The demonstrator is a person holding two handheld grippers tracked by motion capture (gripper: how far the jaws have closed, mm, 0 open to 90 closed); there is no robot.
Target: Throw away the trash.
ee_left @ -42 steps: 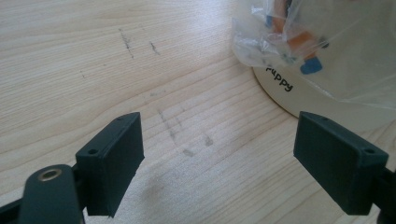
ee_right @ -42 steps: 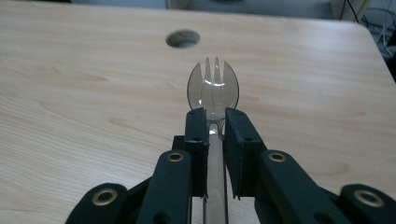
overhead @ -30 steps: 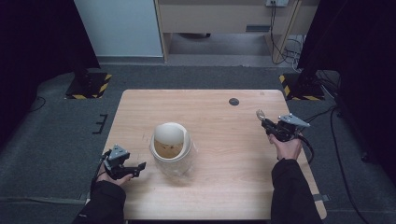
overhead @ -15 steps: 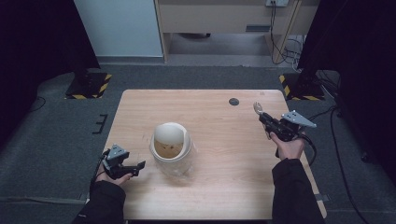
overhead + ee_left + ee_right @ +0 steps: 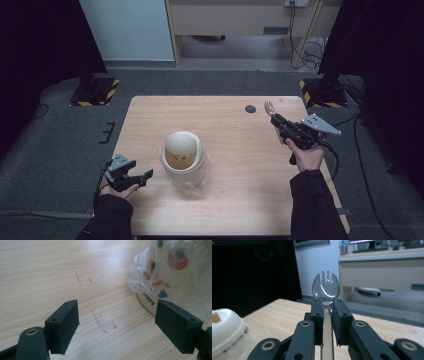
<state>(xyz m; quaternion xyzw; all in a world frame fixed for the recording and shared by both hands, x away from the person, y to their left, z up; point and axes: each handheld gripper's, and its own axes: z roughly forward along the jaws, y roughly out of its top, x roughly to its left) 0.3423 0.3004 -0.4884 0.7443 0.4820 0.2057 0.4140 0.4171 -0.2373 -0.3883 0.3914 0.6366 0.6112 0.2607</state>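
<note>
The right gripper [image 5: 278, 120] is clamped tight on a clear plastic spork [image 5: 326, 287] — jaws pinch the handle just under the head, tines pointing up and away, held in the air over the far right part of the table [image 5: 225, 115]. The cup [image 5: 182, 157] sits near the middle of the table, well apart from the spork, with a clear bag [image 5: 170, 267] wrapped around its lower half and some brownish stuff showing through the opening on top. The left gripper [image 5: 142, 176] is down at the near left, jaws spread wide with nothing in them, resting close to the cup's base but not touching it. My read is the spork is headed for the cup. To do that well I'd bring it across high, then tip the head down only once it's over the opening — the grip is right at the neck, so the spork shouldn't swing, but it's thin plastic and could flex or slip if it's jammed against the rim. The free gripper could steady the cup from the side, though the loose bag may crinkle and slide, so grab low and gently. As for writing, the left gripper view shows "appy" on the cup's base, probably part of a longer word. The colourful print on the bag is too blurry to read, and the dark lettering on the cup in the right gripper view can't be made out either.
</note>
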